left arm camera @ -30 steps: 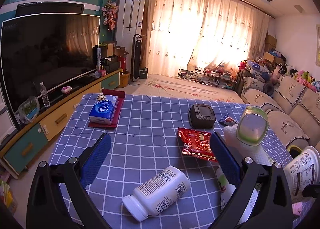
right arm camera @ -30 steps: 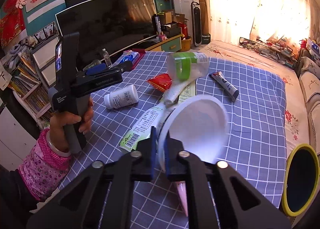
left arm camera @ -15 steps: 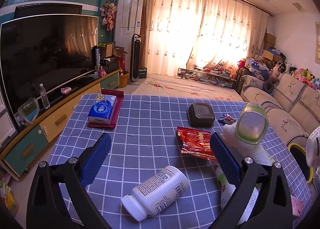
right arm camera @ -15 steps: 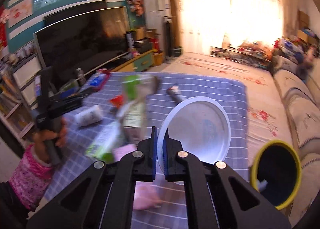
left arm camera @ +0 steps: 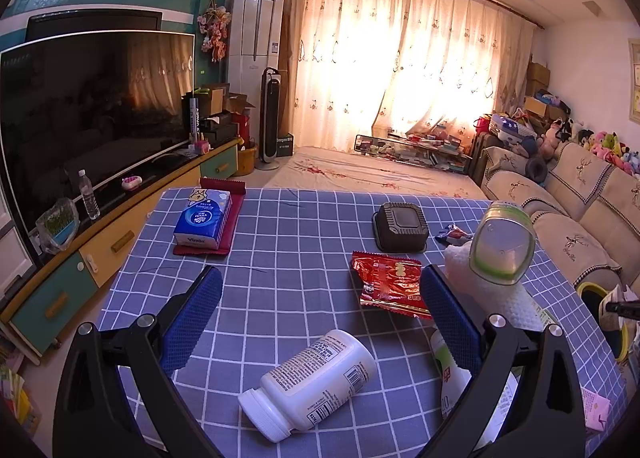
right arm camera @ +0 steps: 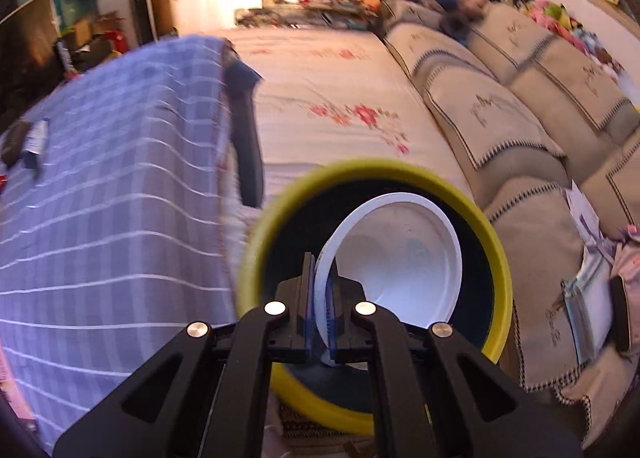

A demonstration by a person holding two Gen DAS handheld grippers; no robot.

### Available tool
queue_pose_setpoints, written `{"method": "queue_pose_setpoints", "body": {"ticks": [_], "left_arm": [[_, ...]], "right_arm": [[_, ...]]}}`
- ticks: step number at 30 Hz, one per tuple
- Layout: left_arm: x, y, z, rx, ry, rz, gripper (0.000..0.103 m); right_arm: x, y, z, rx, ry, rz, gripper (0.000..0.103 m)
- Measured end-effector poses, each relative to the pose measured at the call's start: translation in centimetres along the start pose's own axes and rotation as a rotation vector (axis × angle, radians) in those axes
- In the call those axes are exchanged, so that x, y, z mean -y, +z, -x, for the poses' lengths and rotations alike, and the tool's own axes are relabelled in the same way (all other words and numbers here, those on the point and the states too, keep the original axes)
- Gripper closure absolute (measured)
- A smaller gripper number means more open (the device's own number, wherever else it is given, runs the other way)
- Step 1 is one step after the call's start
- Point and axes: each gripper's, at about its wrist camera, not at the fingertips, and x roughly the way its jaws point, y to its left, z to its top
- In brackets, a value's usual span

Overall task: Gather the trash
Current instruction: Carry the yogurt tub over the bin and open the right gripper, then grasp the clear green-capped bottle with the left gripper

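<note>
I see right gripper point(right arm camera: 320, 294) clamped on white bowl point(right arm camera: 396, 258) over yellow-rimmed bin point(right arm camera: 496, 254) | bowl empty | left gripper point(left arm camera: 320, 318) apart above table edge point(right arm camera: 224, 162)

left wrist: low over checked table point(left arm camera: 280, 258), facing curtains | right wrist: steeply down into yellow-rimmed bin point(right arm camera: 496, 242); shares table edge

The left gripper point(left arm camera: 320, 314) has black arms and blue textured pads point(left arm camera: 192, 314). The right gripper point(right arm camera: 320, 294) looks alike. Silver screws point(right arm camera: 276, 307) dot its linkage.
</note>
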Motion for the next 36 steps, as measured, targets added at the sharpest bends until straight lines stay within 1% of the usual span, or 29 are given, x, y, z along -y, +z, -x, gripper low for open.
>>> {"method": "queue_pose_setpoints", "body": {"ticks": [3,6,7,8,9,10,13,14,16,18,19,20,21,24,26,29,31,33,36], "left_arm": [[-0.1,-0.1,-0.2,-0.004,0.002,0.001,0.006],[-0.1,0.0,-0.3,-0.008,0.003,0.000,0.006],[0.0,0.0,-0.3,-0.008,0.003,-0.002,0.006],[-0.1,-0.1,-0.3,-0.008,0.004,-0.003,0.006],[-0.1,-0.1,-0.3,-0.008,0.003,-0.002,0.006],[-0.1,-0.1,-0.3,-0.008,0.003,-0.002,0.006],[0.0,-0.1,-0.4,-0.009,0.002,0.001,0.006],[0.0,-0.1,-0.3,-0.009,0.001,0.001,0.006],[0.1,-0.1,-0.4,-0.010,0.000,-0.001,0.006],[0.1,-0.1,-0.4,-0.009,0.002,-0.006,0.006],[0.2,-0.1,-0.4,-0.009,0.004,-0.009,0.006],[0.2,-0.1,-0.4,-0.009,0.005,-0.012,0.006],[0.2,-0.1,-0.4,-0.010,0.007,-0.014,0.006],[0.3,-0.1,-0.5,-0.012,0.007,-0.018,0.006],[0.4,-0.1,-0.6,-0.013,0.010,-0.023,0.006],[0.6,-0.2,-0.9,-0.021,0.017,-0.033,0.006],[0.8,-0.4,-1.3,-0.030,0.024,-0.043,0.006],[1.0,-0.5,-1.7,-0.046,0.022,-0.050,0.006],[1.6,-0.6,-1.8,-0.050,0.014,-0.069,0.006]], "right_arm": [[1.2,-0.4,-2.6,-0.052,-0.018,-0.010,0.097],[2.0,-0.9,-4.2,-0.081,-0.027,-0.023,0.092],[2.2,-0.9,-4.7,-0.089,-0.033,-0.028,0.087],[2.6,-0.9,-5.0,-0.094,-0.039,-0.036,0.078],[2.9,-1.0,-5.3,-0.097,-0.043,-0.042,0.074],[3.4,-1.1,-5.5,-0.103,-0.053,-0.052,0.072],[3.8,-1.3,-4.7,-0.102,-0.081,-0.084,0.072],[3.8,-1.1,-3.8,-0.084,-0.072,-0.110,0.072],[3.0,-0.4,-1.1,-0.011,-0.010,-0.143,0.071],[1.2,1.0,2.9,0.119,0.085,-0.156,0.061],[0.4,1.5,4.4,0.179,0.117,-0.154,0.052],[-1.0,2.2,6.5,0.260,0.160,-0.147,0.046],[-2.3,2.9,8.3,0.335,0.203,-0.140,0.044],[-5.8,4.4,11.7,0.500,0.310,-0.124,0.040],[-7.9,5.0,12.6,0.571,0.335,-0.112,0.036],[-10.3,5.2,12.2,0.613,0.360,-0.100,0.036],[-10.9,4.6,11.5,0.616,0.350,-0.094,0.036],[-10.9,4.5,10.3,0.580,0.364,-0.096,0.034],[-11.7,4.4,8.2,0.498,0.396,-0.089,0.033]]}}
